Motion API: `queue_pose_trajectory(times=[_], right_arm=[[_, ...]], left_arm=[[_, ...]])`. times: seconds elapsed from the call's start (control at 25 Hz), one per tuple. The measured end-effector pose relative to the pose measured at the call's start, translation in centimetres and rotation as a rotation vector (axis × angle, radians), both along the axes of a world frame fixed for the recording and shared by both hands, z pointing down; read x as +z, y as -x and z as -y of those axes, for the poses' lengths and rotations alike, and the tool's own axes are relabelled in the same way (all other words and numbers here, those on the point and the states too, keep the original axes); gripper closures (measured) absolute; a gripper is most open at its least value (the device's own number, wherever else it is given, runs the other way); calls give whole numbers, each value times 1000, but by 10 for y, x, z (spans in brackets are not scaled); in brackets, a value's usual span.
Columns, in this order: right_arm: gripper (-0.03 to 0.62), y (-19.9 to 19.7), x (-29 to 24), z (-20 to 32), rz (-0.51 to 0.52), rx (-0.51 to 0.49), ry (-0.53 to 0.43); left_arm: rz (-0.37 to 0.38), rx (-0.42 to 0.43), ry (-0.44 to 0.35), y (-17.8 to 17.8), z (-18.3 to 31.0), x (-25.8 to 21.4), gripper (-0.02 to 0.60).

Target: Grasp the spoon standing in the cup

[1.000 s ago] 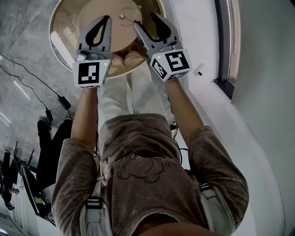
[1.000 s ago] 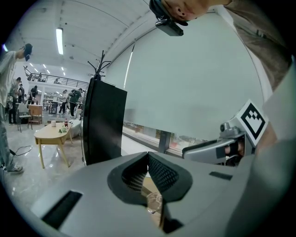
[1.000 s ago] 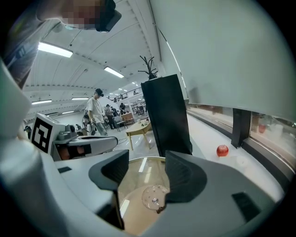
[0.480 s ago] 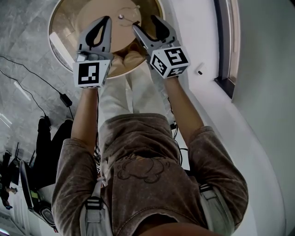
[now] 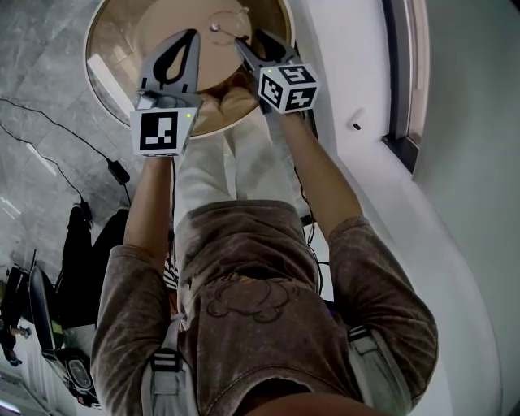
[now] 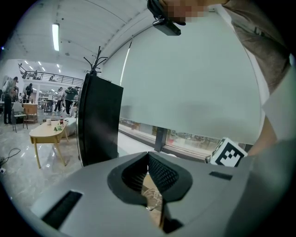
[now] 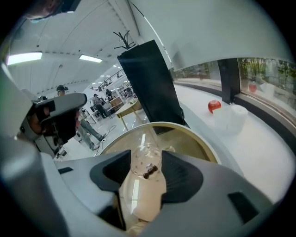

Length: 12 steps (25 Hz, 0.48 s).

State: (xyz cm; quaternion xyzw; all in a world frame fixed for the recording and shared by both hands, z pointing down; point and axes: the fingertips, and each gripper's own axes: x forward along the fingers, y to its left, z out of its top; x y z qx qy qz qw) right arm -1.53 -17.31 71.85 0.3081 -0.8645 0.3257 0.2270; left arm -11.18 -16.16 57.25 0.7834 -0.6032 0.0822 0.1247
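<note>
Two tongs out: left gripper [image 5: 192, 36] pressed together, idle; right gripper [image 5: 252, 42] apart, jaws just narrowing, nothing between them. Spoon [image 5: 216, 28] stands in the glass cup [image 5: 231, 19], far across the table [image 5: 114, 41]. I judge this the approach; next I straddle the handle, then squeeze.

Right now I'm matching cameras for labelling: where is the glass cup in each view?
Head view: glass cup, top centre.
Left gripper view: probably the glassy glimpse low between the jaws.
Right gripper view: centre, seen between the jaws.
Shared landmark: the round wooden table under it.
</note>
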Motion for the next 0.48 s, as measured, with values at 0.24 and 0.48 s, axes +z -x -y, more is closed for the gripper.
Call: queue_pose_trajectory(times=[0.24,0.48], right_arm=[[378,2,42,-4,-15,4,140],[395,-4,60,-5,-1,42,225]], left_arm=[[-2,9,12,1,3,8,563],[5,14,20,-1,3,11,563]])
